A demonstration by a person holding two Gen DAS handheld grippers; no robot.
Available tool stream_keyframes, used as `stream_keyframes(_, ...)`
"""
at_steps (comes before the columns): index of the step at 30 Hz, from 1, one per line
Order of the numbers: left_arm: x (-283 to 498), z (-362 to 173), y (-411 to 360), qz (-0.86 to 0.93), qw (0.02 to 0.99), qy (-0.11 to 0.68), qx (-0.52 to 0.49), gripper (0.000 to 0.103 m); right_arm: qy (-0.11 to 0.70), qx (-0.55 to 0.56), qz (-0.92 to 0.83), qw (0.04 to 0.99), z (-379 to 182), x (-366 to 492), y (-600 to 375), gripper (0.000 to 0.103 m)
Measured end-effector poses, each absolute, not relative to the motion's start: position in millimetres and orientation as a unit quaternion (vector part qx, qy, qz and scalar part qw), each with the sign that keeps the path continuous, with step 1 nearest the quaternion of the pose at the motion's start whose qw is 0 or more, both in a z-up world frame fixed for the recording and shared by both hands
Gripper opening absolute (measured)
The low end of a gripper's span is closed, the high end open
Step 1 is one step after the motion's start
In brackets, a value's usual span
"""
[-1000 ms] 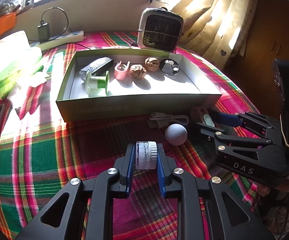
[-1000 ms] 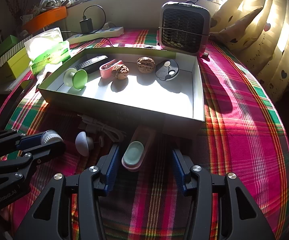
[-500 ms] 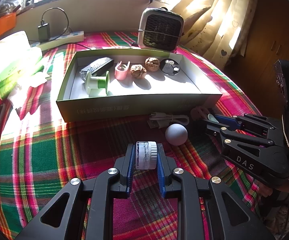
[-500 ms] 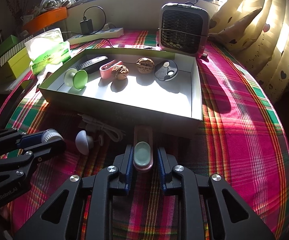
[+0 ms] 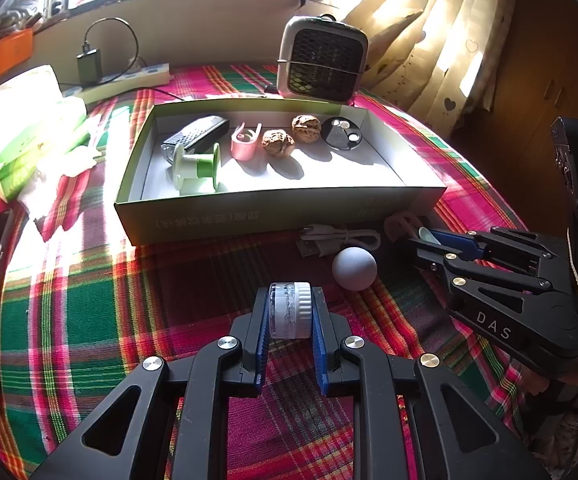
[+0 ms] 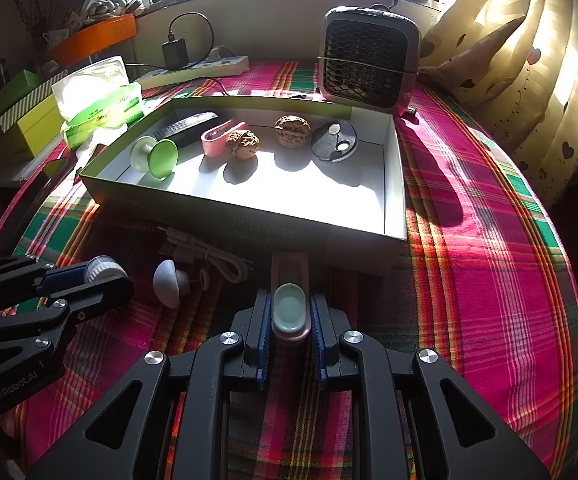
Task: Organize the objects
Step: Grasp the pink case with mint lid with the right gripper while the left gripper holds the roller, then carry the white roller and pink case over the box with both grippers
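I count two walnuts [image 5: 277, 143] [image 5: 306, 128], two pink clips [image 6: 220, 136] [image 6: 290, 298], one green spool [image 5: 197, 168], one grey ball [image 5: 354, 268], one small jar [image 5: 290, 310], one box [image 5: 273, 216].

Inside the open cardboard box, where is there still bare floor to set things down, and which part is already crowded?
The shallow green-sided cardboard box has bare white floor along its near wall and in its near right corner. The far row is crowded: black remote, green spool, pink clip, two walnuts, black round disc.

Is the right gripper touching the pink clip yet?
Touching. The right wrist view shows the right gripper shut on the pink clip, both pads pressed against its sides.
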State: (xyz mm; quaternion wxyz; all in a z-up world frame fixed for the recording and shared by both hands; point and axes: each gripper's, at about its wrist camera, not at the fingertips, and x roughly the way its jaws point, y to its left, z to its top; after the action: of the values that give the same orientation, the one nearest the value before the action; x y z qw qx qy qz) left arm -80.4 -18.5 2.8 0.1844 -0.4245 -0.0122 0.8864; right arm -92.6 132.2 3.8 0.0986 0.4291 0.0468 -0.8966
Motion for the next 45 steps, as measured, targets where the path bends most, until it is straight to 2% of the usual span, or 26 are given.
stream_keyframes(26, -85.5, 28.5, -14.2, 0.896, 0.188, -0.006, -0.402, 0.016, 0.046, 0.407, -0.904, 0.123, 27.6, -87.5, 131.7, 0.018)
stream_keyframes(45, -115.8, 51.9, -8.4, 0.903, 0.184, 0.003, -0.389, 0.016, 0.045, 0.396, -0.907, 0.137, 52.4, -116.0, 137.1, 0.018)
